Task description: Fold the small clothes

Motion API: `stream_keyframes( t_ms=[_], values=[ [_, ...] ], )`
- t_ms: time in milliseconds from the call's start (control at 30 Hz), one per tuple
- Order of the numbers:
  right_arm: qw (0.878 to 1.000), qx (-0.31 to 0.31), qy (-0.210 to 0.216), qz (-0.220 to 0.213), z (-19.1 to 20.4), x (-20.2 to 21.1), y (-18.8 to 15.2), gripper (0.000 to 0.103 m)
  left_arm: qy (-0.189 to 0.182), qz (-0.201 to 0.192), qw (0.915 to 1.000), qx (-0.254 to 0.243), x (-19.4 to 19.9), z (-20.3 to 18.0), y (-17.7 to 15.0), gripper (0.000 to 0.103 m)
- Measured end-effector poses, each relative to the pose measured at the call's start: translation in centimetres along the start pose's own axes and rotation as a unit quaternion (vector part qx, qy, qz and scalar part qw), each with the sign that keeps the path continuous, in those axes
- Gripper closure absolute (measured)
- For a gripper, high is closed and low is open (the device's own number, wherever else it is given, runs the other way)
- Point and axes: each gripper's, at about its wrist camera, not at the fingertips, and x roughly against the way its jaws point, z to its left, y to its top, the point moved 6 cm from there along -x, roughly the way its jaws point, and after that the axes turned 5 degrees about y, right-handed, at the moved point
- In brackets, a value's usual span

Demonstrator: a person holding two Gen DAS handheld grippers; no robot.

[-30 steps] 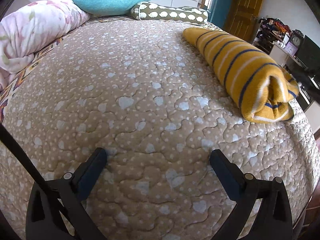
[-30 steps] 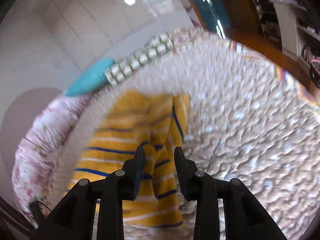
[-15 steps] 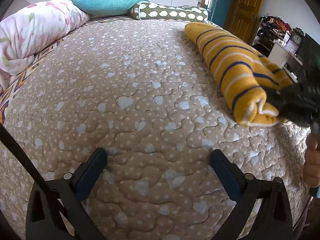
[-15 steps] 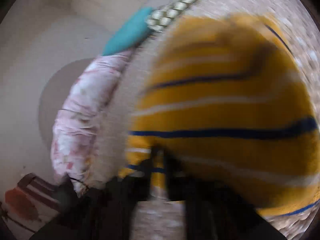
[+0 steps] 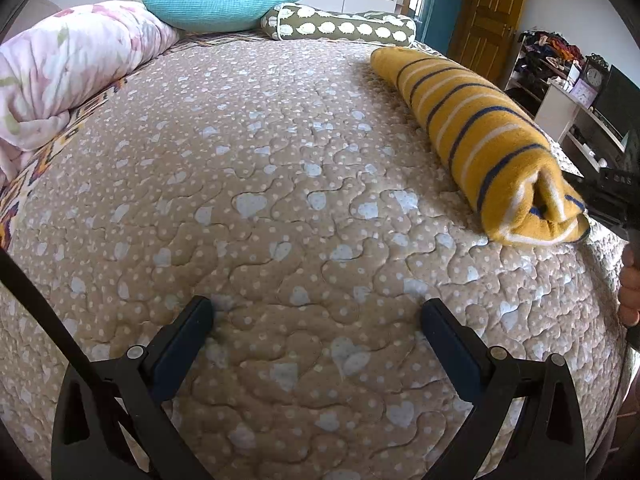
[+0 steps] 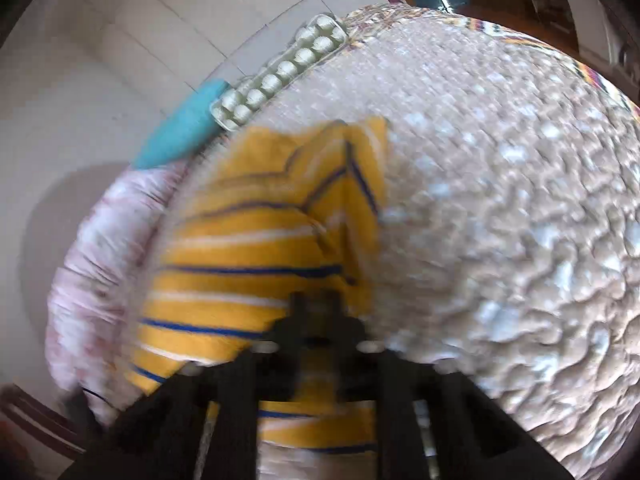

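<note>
Right gripper pinches the striped garment at its near end; lift smoothly. Left gripper, jaws apart, hovers beside the garment.

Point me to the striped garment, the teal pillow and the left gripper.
striped garment (image 5: 476, 132): left wrist view, middle of the rolled bundle.
teal pillow (image 5: 220, 4): left wrist view, centre of its face.
left gripper (image 5: 316, 320): left wrist view, midway between its spread fingertips.

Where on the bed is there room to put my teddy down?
The wide bare middle of the quilt is free, between the pink floral duvet on one side and the yellow striped garment on the other. It is crowded at the far end, with the teal pillow and patterned bolster.
</note>
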Motion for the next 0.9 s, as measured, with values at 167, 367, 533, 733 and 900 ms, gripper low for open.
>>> stream_keyframes(
  t_ms=[167,367,533,733,900],
  values=[
    [0.996,0.048,-0.064,-0.036,1.6,3.0,1.6,0.085,0.001,0.000,1.0000,0.000,0.0,-0.2,0.0,0.000],
    [0.996,0.042,0.016,-0.071,5.8,3.6,4.1,0.085,0.001,0.000,1.0000,-0.001,0.0,-0.2,0.0,0.000],
    [0.987,0.025,0.159,0.004,11.3,-1.2,3.3,0.085,0.001,0.001,1.0000,0.000,-0.1,-0.1,0.0,0.000],
    [0.979,0.047,0.162,0.114,13.5,-7.8,-0.3,0.084,0.001,0.001,1.0000,-0.001,-0.1,-0.2,0.0,0.000],
    [0.967,0.072,0.167,0.176,10.5,-6.9,-4.0,0.102,0.001,0.001,1.0000,-0.001,-0.1,-0.2,0.0,0.000]
  ],
)
